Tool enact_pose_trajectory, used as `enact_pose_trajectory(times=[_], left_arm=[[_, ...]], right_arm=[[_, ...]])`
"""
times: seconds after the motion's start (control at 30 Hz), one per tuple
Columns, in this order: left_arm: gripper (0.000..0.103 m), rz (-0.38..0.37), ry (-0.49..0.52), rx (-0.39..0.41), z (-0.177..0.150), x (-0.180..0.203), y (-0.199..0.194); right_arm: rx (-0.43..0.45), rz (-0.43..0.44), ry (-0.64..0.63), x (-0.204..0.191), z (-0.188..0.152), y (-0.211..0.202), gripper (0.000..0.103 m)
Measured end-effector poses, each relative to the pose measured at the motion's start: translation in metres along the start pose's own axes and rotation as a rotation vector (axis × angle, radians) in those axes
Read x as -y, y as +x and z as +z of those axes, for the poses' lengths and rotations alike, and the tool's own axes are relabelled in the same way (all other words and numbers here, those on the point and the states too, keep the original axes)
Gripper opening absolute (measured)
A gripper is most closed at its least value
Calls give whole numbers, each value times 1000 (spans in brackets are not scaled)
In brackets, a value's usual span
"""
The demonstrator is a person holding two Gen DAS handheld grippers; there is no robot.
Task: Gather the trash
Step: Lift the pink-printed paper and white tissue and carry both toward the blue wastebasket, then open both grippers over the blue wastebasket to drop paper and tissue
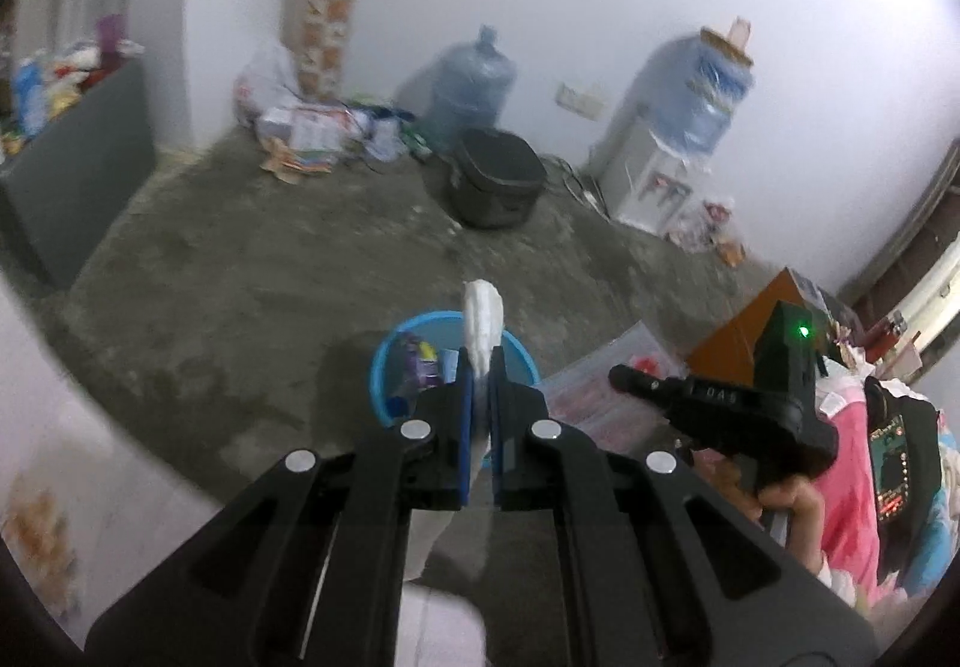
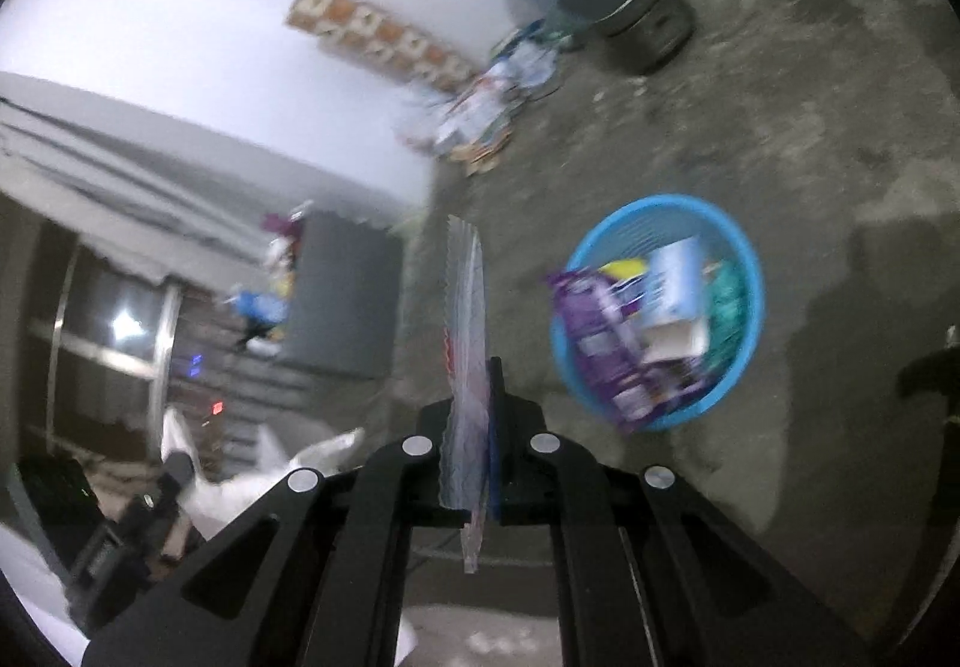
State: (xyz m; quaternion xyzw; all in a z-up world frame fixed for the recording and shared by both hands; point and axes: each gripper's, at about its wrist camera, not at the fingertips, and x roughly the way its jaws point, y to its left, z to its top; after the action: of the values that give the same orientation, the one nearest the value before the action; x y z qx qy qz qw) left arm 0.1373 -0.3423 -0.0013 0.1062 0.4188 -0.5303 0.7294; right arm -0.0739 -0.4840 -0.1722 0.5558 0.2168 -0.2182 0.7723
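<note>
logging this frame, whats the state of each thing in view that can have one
left gripper: shut on a white tissue
right gripper: shut on a flat plastic wrapper
blue basket: upright on the floor, partly filled with packets
black cooker: lid closed
water jug: upright on the floor
dispenser: bottle loaded on top

The left gripper (image 1: pixel 479 367) points down and forward, its jaws pinched together on a white tissue (image 1: pixel 482 319); the right gripper (image 2: pixel 474 367) also tilts downward, its jaws clamped on a thin flat wrapper (image 2: pixel 467 343) held edge-on; in the left view, a hand (image 1: pixel 786 505) grips the right gripper's handle from below.
</note>
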Motion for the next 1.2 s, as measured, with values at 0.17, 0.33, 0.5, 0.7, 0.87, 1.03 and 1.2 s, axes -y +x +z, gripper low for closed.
enact_pose_trajectory(times=[0.17,0.33,0.5,0.7,0.87,1.03,1.2], left_arm=[[3,-12,-2,-96,28,11,85],[3,-17,17,-146,45,16,143],[8,-18,-30,-180,52,6,204],[67,32,-179,-299,25,-20,268],[67,-3,-253,-285,21,-32,252],[70,14,-180,-196,32,-23,207],[74,32,-111,-91,40,-10,139]], right_arm=[[7,-67,33,25,21,33,4],[-12,-107,68,42,45,70,4],[-34,-106,106,65,61,104,5],[-178,-274,186,138,56,185,48],[-214,-364,208,162,40,191,51],[-140,-386,112,142,40,168,58],[-66,-384,55,118,43,142,58]])
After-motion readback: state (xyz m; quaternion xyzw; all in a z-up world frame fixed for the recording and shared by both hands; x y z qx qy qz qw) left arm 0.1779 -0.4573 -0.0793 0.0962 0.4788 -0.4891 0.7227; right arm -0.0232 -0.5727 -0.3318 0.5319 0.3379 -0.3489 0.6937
